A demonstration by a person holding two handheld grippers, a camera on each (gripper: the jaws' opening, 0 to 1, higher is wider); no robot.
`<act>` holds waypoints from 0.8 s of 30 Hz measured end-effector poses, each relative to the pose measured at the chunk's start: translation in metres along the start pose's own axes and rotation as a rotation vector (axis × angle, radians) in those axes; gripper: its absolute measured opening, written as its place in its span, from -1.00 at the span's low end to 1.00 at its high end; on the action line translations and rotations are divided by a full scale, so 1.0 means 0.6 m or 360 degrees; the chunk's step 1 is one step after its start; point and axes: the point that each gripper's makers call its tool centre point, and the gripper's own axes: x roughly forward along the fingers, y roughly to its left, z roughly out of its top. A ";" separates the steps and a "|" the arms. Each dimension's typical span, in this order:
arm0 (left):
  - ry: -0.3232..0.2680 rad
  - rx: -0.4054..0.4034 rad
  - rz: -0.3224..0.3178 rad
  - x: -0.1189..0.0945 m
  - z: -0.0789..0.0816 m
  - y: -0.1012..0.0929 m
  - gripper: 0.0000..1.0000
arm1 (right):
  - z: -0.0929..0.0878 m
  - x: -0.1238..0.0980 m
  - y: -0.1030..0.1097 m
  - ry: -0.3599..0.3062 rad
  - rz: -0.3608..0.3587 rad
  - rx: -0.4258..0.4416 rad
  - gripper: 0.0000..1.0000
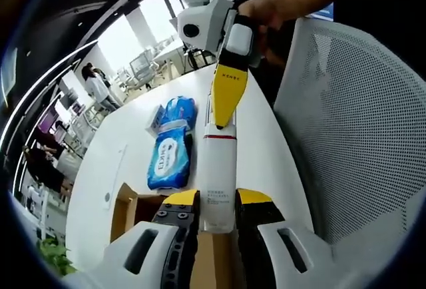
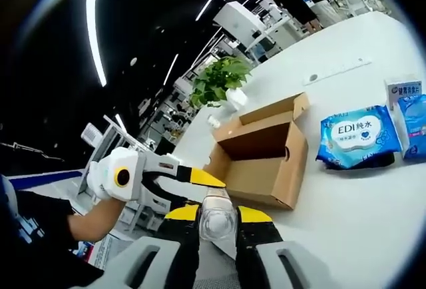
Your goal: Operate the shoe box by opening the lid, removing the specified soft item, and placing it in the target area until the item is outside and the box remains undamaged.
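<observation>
A white bottle (image 1: 219,162) with a red band hangs above the white table (image 1: 259,136), held at both ends. My left gripper (image 1: 217,199) is shut on its near end. My right gripper (image 1: 225,112), in a person's hand, comes down from the top and is shut on its far end. In the right gripper view the bottle's end (image 2: 217,221) sits between my right gripper's (image 2: 217,214) yellow tips, and my left gripper (image 2: 200,181) meets it from the left. The cardboard shoe box (image 2: 263,159) stands open and looks empty; its edge (image 1: 126,209) shows below the left jaw.
A blue wet-wipe pack (image 1: 172,156) lies beside the box, with a second blue pack (image 1: 178,110) and a small white carton (image 2: 403,93) beyond it. A white mesh chair (image 1: 353,116) stands at the table's edge. A potted plant (image 2: 223,79) sits behind the box.
</observation>
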 end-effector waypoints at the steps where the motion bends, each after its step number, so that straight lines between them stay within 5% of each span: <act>1: -0.0004 0.0015 0.0005 0.000 0.000 0.001 -0.61 | 0.000 0.000 0.000 0.0006 -0.0002 -0.0004 -0.69; 8: -0.0041 0.0081 0.0029 -0.004 0.004 0.005 -0.60 | 0.002 -0.002 0.002 0.0014 -0.0001 -0.0007 -0.70; 24: -0.0046 0.0011 0.0041 -0.010 -0.007 0.008 -0.60 | 0.009 0.002 0.003 0.0036 -0.0005 -0.0022 -0.71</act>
